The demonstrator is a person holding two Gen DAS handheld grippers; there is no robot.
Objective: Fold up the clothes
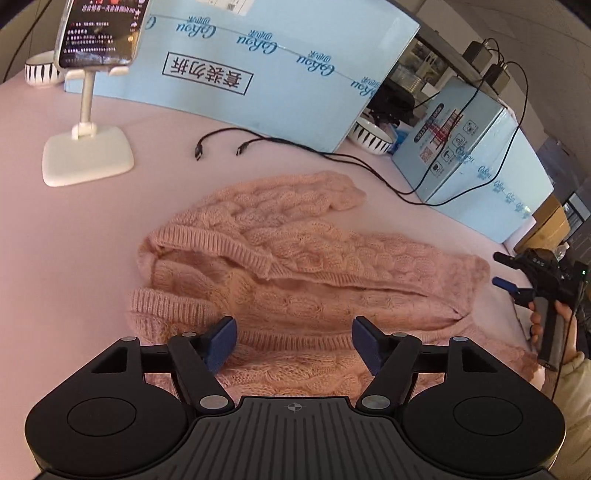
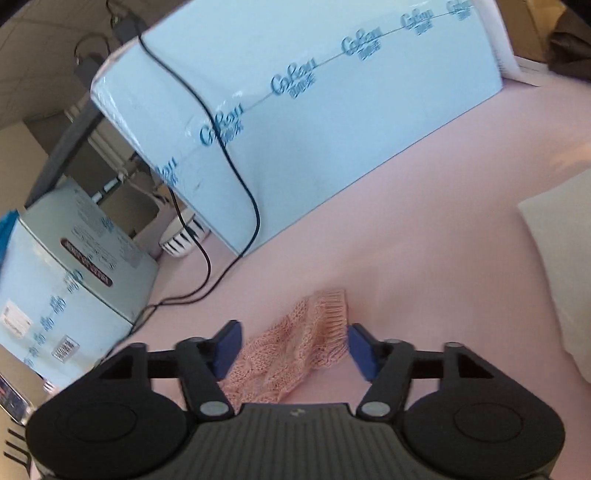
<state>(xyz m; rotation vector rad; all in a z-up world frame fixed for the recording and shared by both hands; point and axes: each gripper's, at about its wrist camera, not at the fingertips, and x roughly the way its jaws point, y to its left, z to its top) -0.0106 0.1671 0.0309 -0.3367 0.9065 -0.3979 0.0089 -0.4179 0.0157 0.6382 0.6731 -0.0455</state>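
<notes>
A pink cable-knit sweater (image 1: 295, 251) lies folded in a heap on the pink table cover (image 1: 66, 240). My left gripper (image 1: 294, 345) hovers over its near ribbed edge, open, the blue pads (image 1: 221, 343) apart with knit below them. At the right edge a hand holds my right gripper (image 1: 498, 269) just off the sweater's right end. In the right wrist view the right gripper (image 2: 294, 347) stands open; a loose corner of the sweater (image 2: 314, 321) lies beneath the gap, untouched by the pads (image 2: 362, 350).
A phone (image 1: 99, 33) sits on a white stand (image 1: 86, 155) at the back left. Light blue boxes (image 1: 280, 74) (image 1: 454, 147) line the back and right, with black cables (image 1: 295, 147) trailing onto the cover. Striped bowls (image 1: 38, 70) (image 1: 371, 138) flank the boxes. A white object (image 2: 561, 277) lies at the right.
</notes>
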